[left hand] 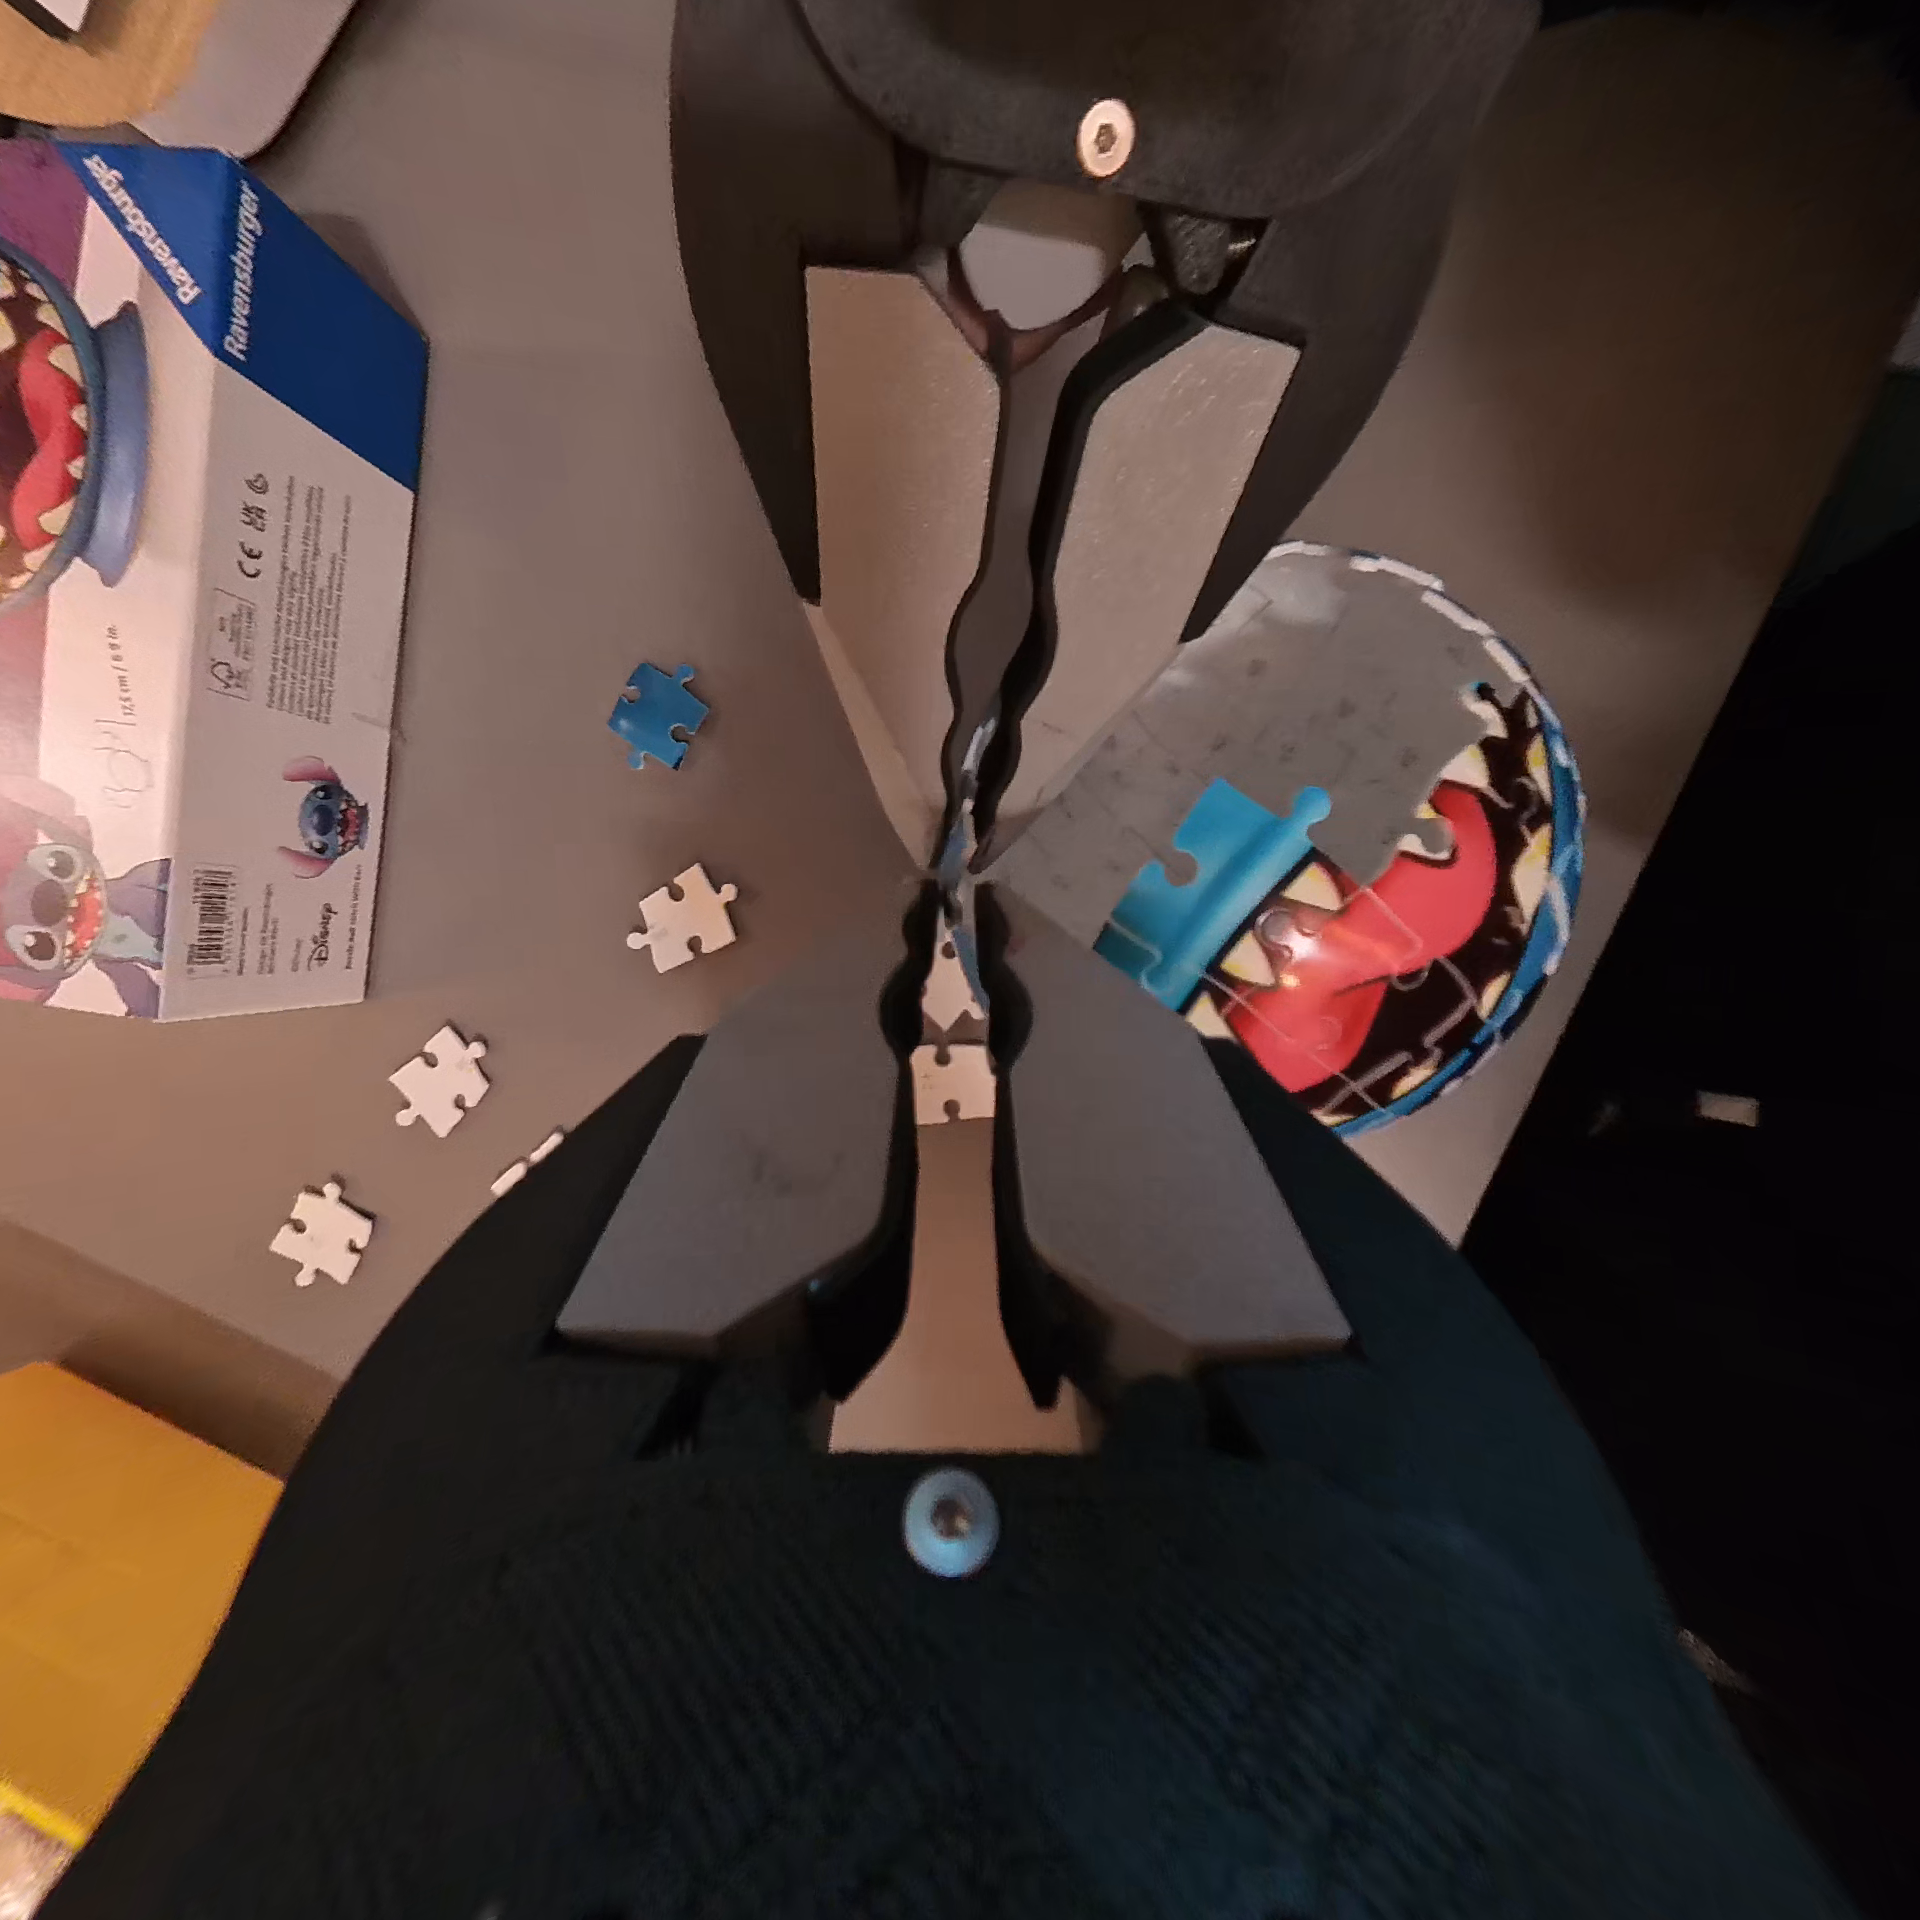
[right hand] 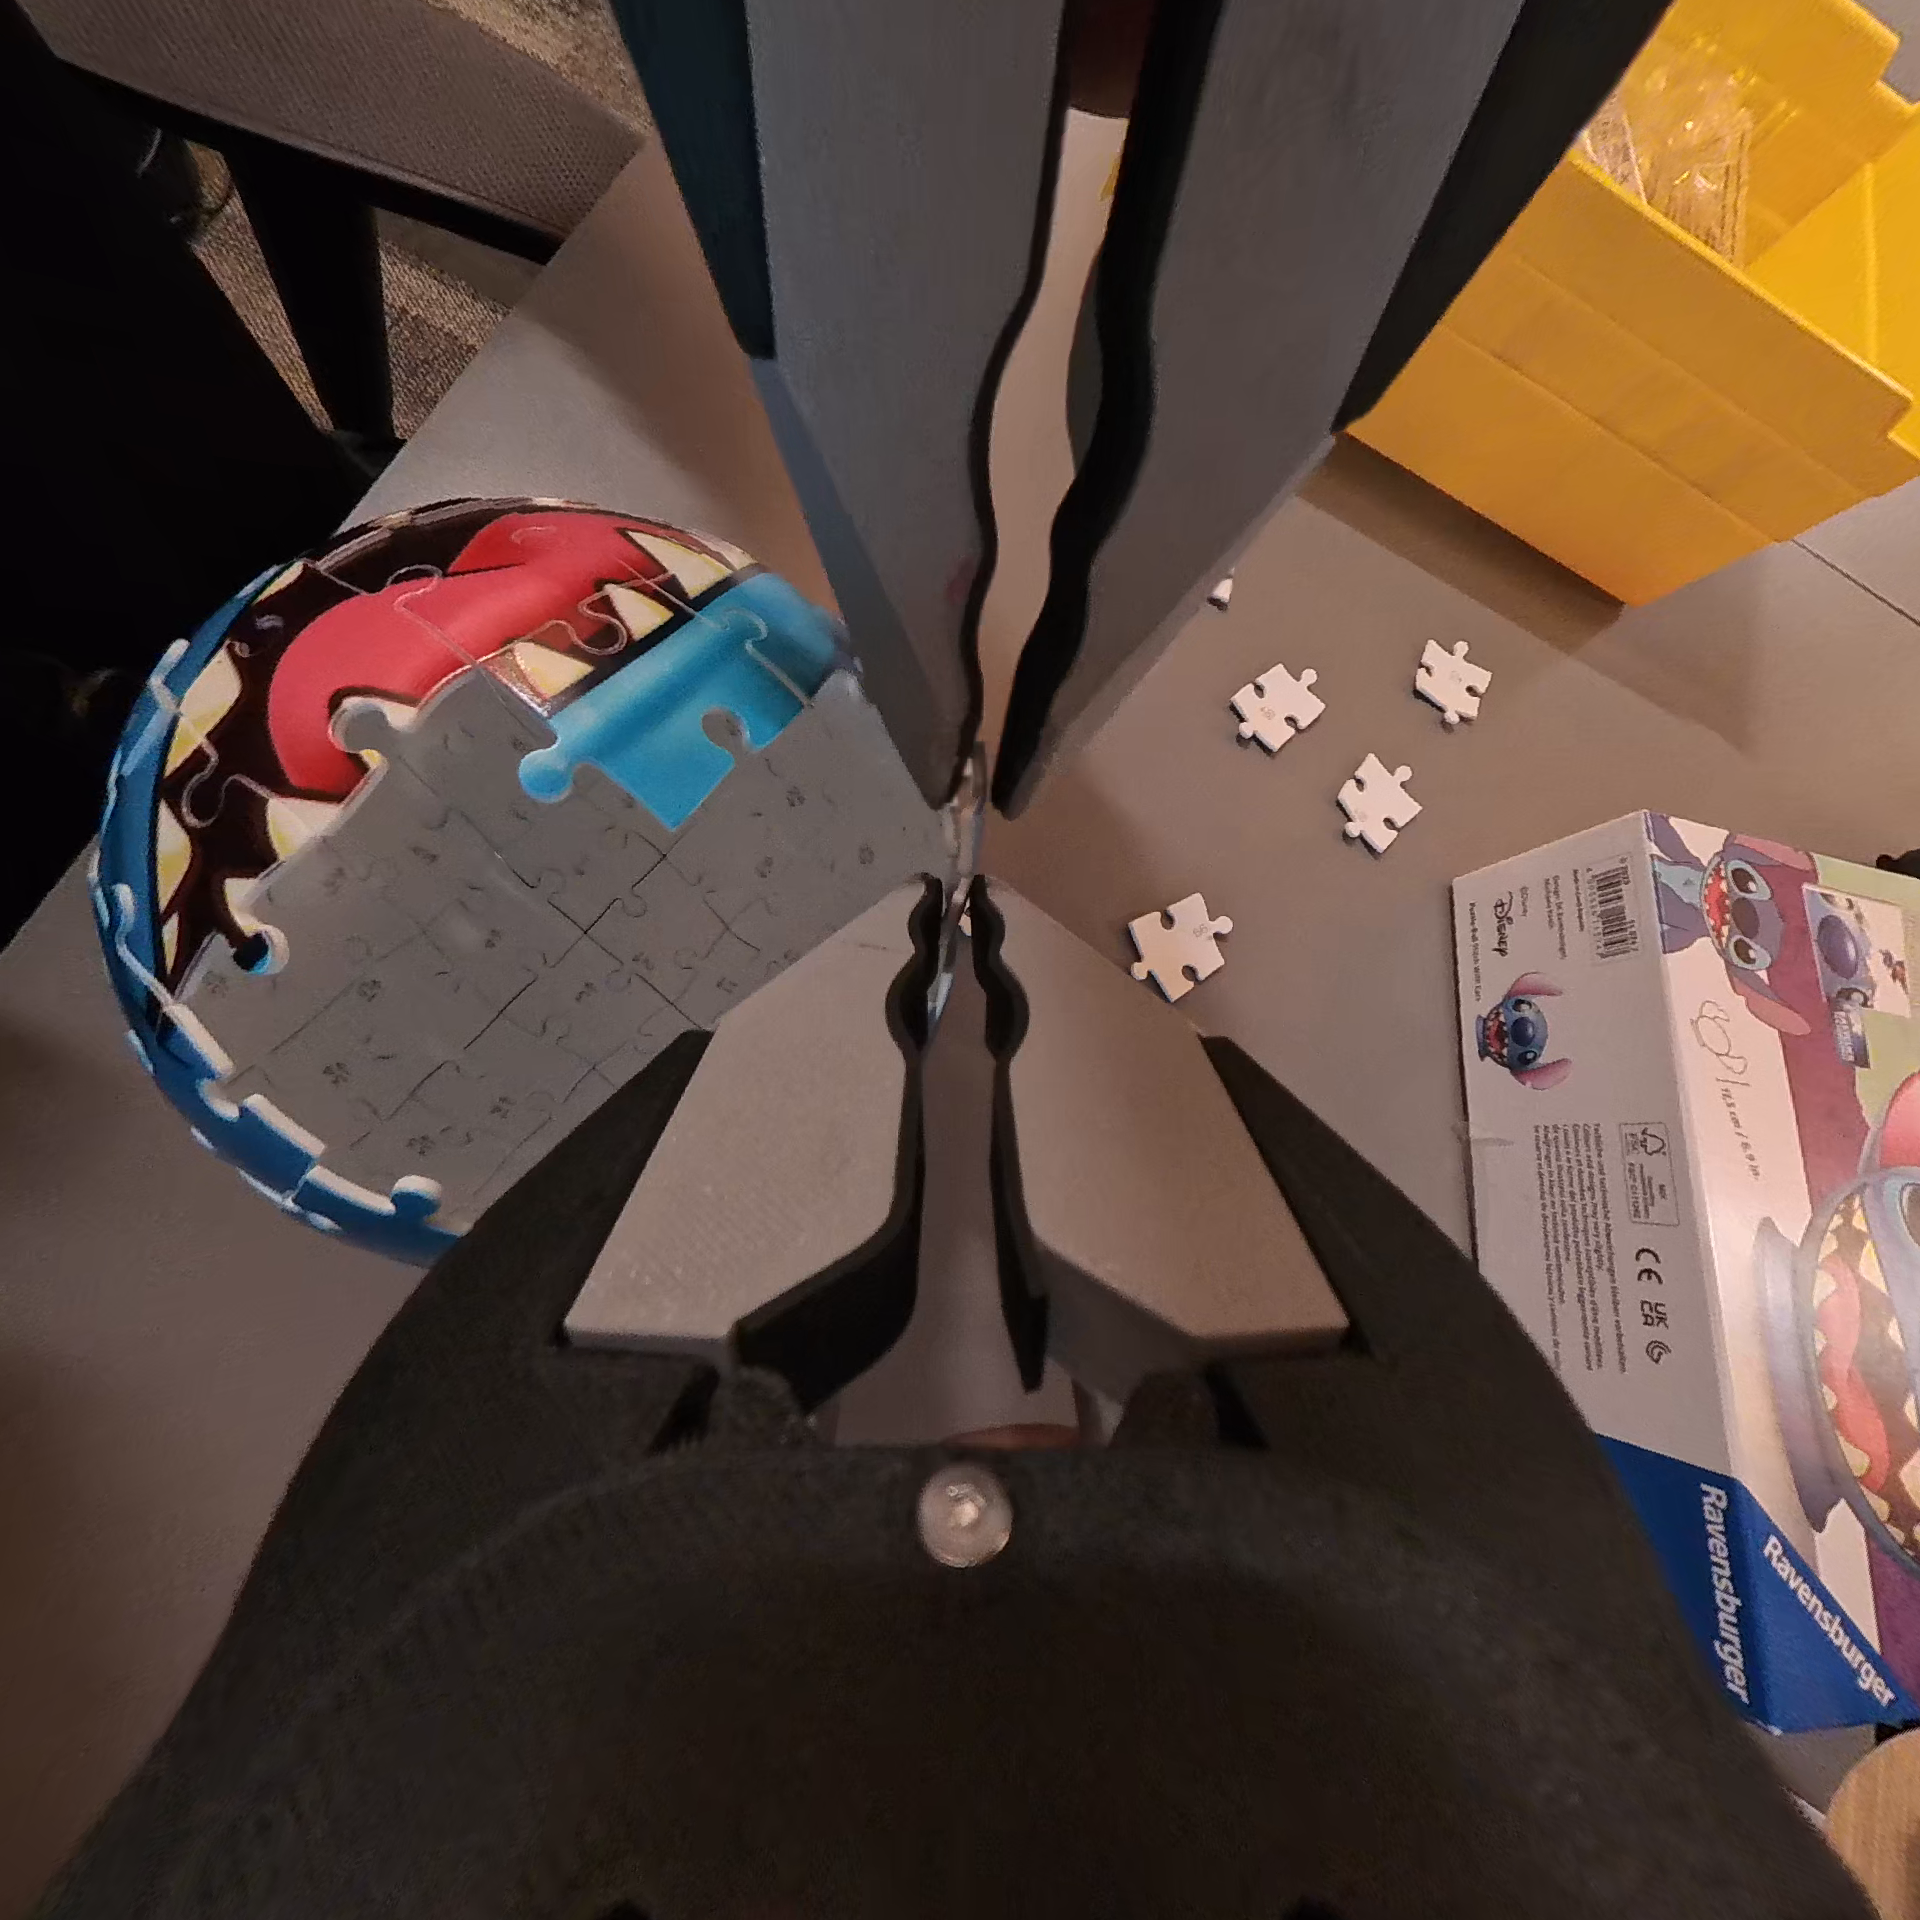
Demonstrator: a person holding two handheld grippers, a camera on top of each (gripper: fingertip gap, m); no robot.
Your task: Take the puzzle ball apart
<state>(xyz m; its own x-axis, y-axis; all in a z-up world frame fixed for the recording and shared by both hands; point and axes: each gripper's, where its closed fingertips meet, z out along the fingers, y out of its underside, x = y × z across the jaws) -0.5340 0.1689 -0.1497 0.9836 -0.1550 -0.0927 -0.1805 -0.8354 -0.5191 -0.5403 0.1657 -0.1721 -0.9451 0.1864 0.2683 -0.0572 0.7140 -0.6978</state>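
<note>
The puzzle ball (left hand: 1382, 831) is a partly opened shell, blue with a red mouth and teeth outside and grey inside. It hangs over the grey table, right of centre in the left wrist view and at the left in the right wrist view (right hand: 447, 831). My left gripper (left hand: 948, 914) comes from below and is shut on the shell's rim. My right gripper (left hand: 964, 821) comes from above, tip to tip with it. In its own view the right gripper (right hand: 956, 914) is shut on the same rim, facing the left gripper (right hand: 971, 774).
Several loose pieces lie on the table: one blue (left hand: 660, 717), the others white (left hand: 686, 914) (right hand: 1179, 945) (right hand: 1377, 800). The puzzle's box (left hand: 208, 623) (right hand: 1714, 1195) lies beside them. A yellow bin (right hand: 1662, 312) stands behind. The table edge (left hand: 1662, 831) runs close past the ball. My two grippers' fingertips are within a few centimetres of each other.
</note>
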